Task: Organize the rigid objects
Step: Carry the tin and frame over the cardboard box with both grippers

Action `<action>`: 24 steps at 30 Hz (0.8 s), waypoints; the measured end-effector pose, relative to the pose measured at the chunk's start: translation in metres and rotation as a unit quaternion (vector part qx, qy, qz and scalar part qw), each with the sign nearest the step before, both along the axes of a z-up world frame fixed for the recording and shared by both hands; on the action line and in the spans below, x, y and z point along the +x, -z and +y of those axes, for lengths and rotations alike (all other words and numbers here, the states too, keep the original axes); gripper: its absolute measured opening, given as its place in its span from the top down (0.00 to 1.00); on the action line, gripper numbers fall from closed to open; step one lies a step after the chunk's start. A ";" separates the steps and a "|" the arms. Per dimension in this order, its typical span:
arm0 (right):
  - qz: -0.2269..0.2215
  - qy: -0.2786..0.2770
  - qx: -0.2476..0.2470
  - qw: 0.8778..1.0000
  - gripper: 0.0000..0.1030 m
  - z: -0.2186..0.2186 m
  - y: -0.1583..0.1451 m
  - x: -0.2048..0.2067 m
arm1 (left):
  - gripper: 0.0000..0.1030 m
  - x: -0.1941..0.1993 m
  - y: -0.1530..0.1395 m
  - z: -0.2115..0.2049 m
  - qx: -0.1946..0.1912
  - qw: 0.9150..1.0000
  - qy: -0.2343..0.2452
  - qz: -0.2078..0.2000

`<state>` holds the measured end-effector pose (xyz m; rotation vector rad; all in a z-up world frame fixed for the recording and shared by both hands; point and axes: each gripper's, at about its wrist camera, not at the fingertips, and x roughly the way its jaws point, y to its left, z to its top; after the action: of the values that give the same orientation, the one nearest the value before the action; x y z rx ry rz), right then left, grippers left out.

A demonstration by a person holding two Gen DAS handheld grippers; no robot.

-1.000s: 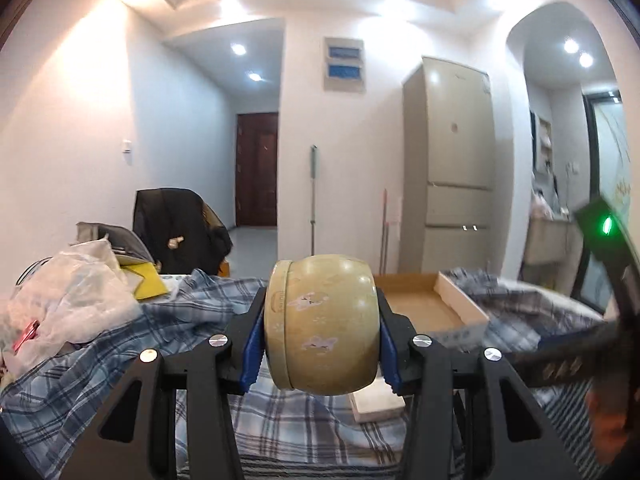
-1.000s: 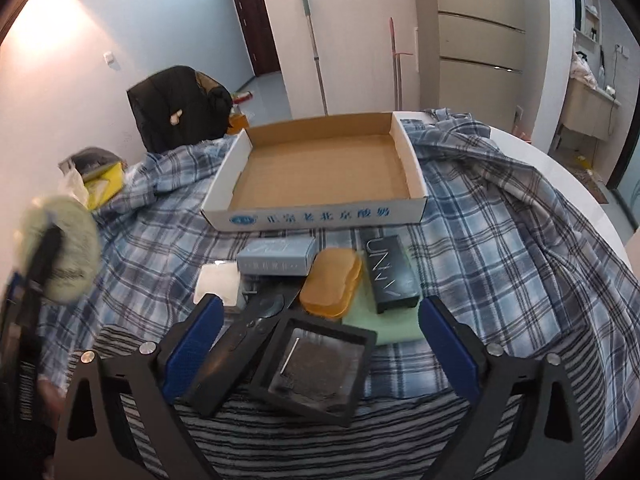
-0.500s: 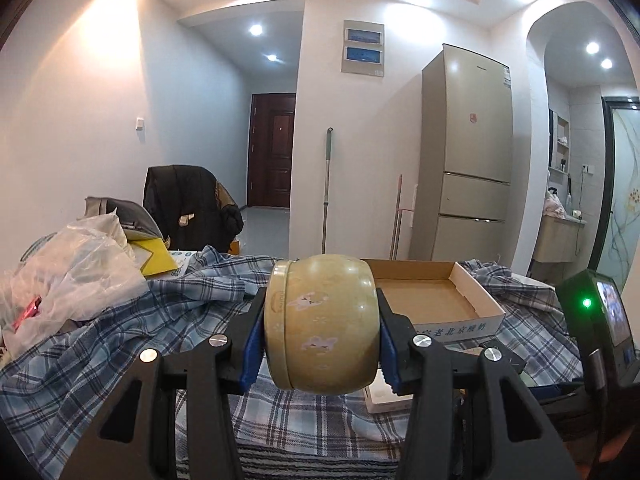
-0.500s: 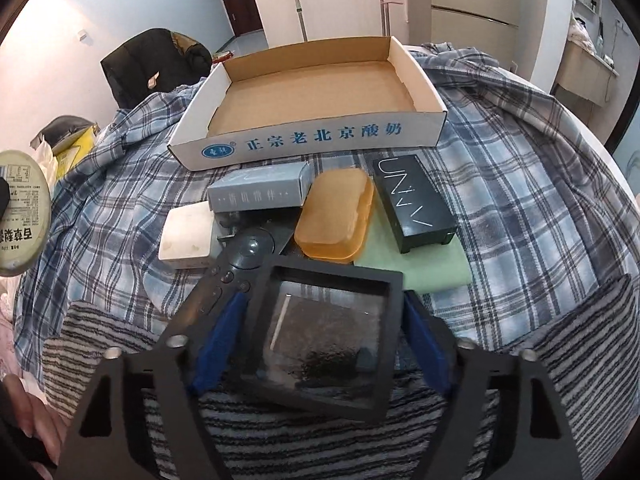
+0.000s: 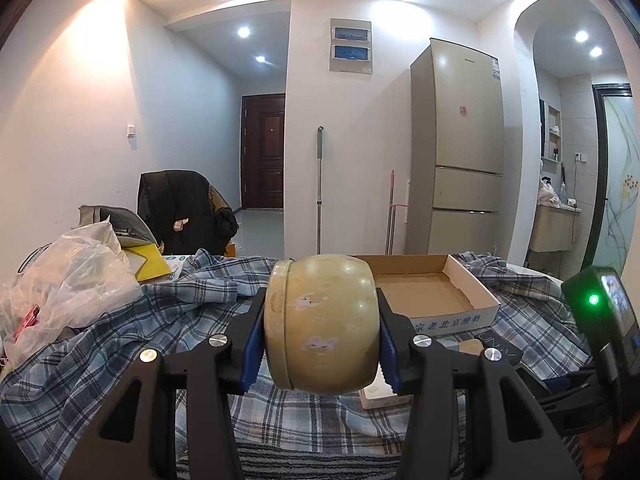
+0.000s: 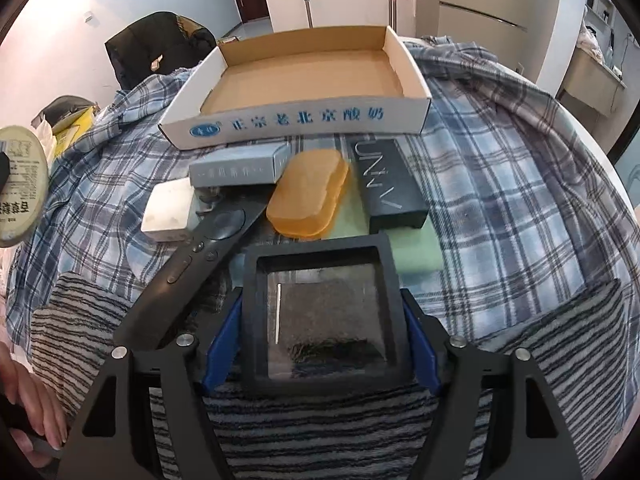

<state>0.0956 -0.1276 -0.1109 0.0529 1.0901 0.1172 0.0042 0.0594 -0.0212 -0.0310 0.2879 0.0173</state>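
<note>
My left gripper is shut on a round yellow-green tin and holds it above the plaid cloth; the tin also shows at the left edge of the right wrist view. My right gripper is shut on a black square case with a clear lid, low over the striped cloth. An open cardboard tray lies beyond, empty. In front of it lie a grey box, an orange case, a black box, a white block and a black remote.
A plaid cloth covers the round table, with a striped cloth at the near edge. A plastic bag and yellow item sit at the left. A chair with a black jacket and a fridge stand behind.
My right gripper moved down and forward and closed on the black square case. My left gripper kept holding the tin and turned slightly, bringing the tray into view.
</note>
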 end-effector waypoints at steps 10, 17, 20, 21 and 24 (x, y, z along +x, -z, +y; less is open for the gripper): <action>-0.045 -0.045 -0.009 0.998 0.34 0.000 -0.011 -0.019 | 0.52 0.000 0.001 0.000 0.000 1.000 0.000 -0.001; -0.039 -0.068 0.047 0.996 0.34 -0.043 -0.030 -0.024 | 0.52 -0.007 -0.003 -0.001 0.014 1.000 0.002 -0.012; -0.067 -0.072 0.022 0.995 0.34 -0.070 -0.048 -0.033 | 0.52 -0.014 -0.006 -0.008 0.029 0.999 0.018 -0.010; -0.079 -0.076 0.003 0.994 0.34 -0.077 -0.055 -0.038 | 0.52 -0.016 -0.007 -0.011 0.035 0.999 0.023 -0.009; -0.103 -0.091 -0.030 0.990 0.34 -0.094 -0.071 -0.045 | 0.52 -0.024 -0.009 -0.022 0.048 0.998 0.040 0.001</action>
<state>0.0510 -0.2216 -0.0396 -0.1111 0.8901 0.2493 -0.0194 0.0371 -0.0117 0.0765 0.2896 -0.0482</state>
